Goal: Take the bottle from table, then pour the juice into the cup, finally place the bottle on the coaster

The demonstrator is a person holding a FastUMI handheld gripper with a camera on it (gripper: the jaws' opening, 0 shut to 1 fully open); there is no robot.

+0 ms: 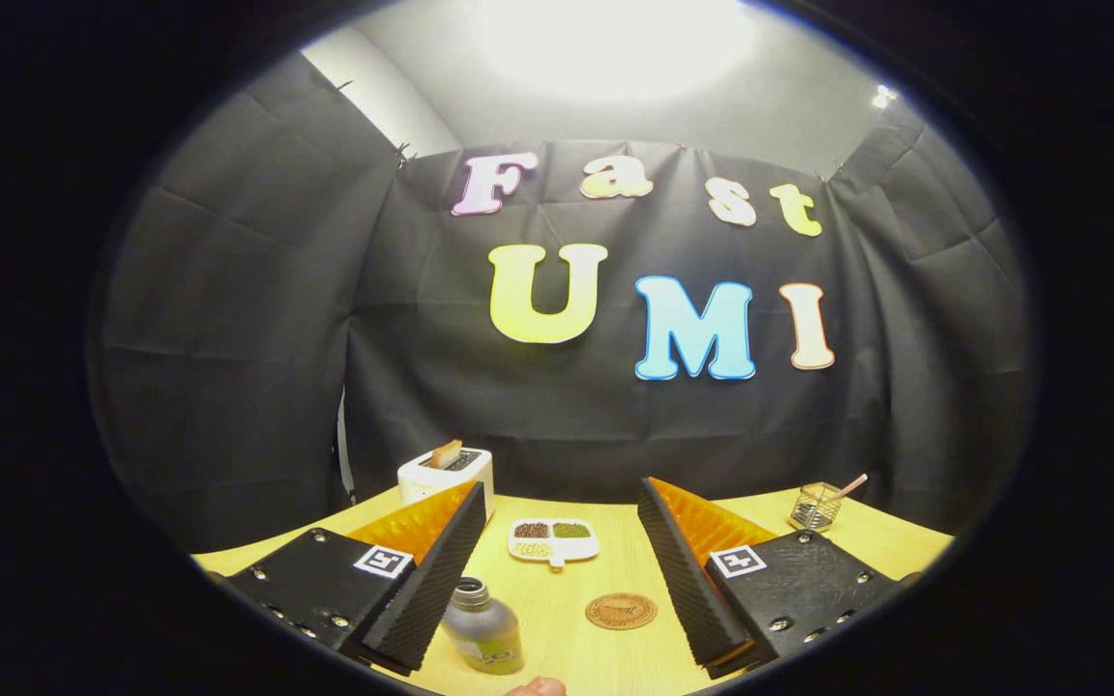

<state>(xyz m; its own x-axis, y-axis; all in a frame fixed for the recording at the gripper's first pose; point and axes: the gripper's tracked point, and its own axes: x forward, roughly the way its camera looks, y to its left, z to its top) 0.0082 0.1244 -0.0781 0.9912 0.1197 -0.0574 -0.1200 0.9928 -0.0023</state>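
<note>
Pale wooden table (576,619), black cloth wall behind; gripper (557,541) fingers wide apart, empty; grey-capped juice bottle (483,628) beside round cork coaster (621,611).

Grey-capped bottle (483,633), white toaster (445,476), brown coaster (621,611), yellow table (567,619).

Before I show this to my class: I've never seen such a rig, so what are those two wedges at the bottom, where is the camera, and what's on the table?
The wedges are the two fingers of a hand-held gripper, spread open and holding nothing. The camera rides on the gripper and looks forward along them. On the table, a bottle stands between the fingers, close to the left one. A round coaster lies between them too. Beyond sit a divided dish, a toaster and a small glass with a stick. A fingertip shows nearest the camera.
</note>
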